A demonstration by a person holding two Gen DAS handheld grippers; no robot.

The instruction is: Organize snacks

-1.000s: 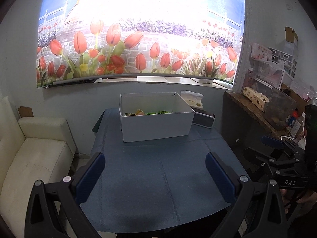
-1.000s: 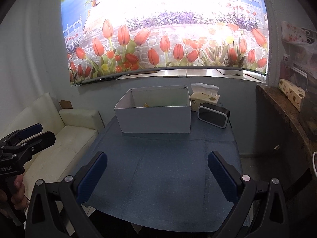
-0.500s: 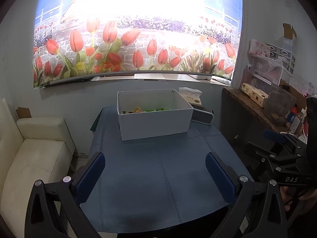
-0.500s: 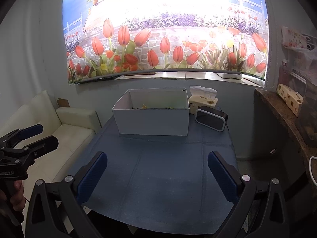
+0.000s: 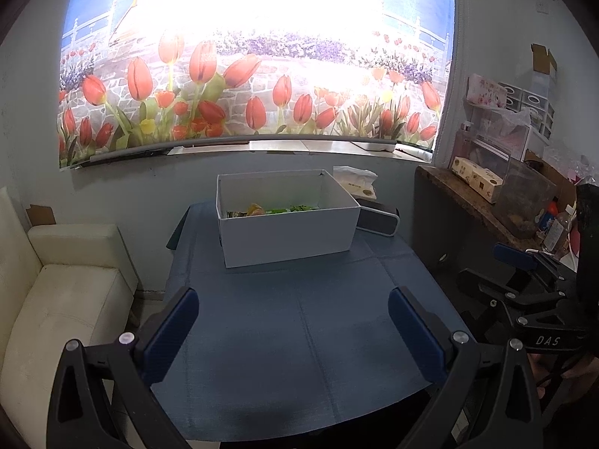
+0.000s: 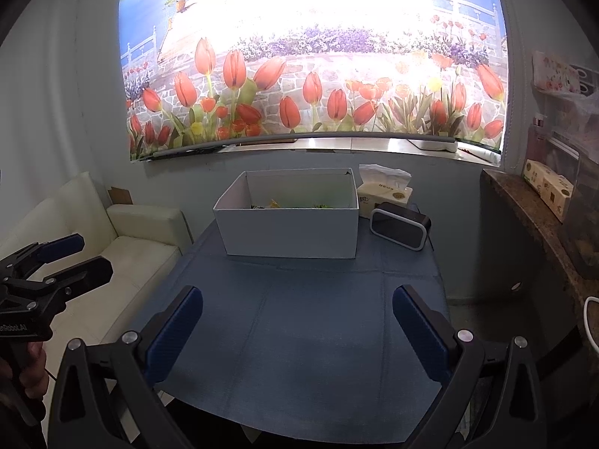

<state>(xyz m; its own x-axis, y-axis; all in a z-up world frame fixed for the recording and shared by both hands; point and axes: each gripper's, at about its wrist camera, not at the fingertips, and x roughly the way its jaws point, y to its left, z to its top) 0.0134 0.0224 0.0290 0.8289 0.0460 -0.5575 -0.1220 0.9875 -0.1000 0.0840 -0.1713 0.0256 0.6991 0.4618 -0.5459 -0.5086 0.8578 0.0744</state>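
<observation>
Cream sofa (image 5: 67,284) stands left of the white box (image 5: 288,232), which sits at the far end of the blue-clothed counter (image 5: 299,336). Snacks (image 5: 273,210) lie inside the box, only their tops showing. Left gripper (image 5: 294,321) and right gripper (image 6: 297,318) hover before it, jaws spread, empty. Packets probably light, crinkly, slippery; pinch an edge seam gently.

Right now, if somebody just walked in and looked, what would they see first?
Probably the big tulip picture glowing on the wall behind the table. Next, the white box at the far end of the blue tablecloth, with colourful snack packets peeking over its rim. Both grippers, left and right, hover near the table's front edge, fingers spread and empty.
</observation>
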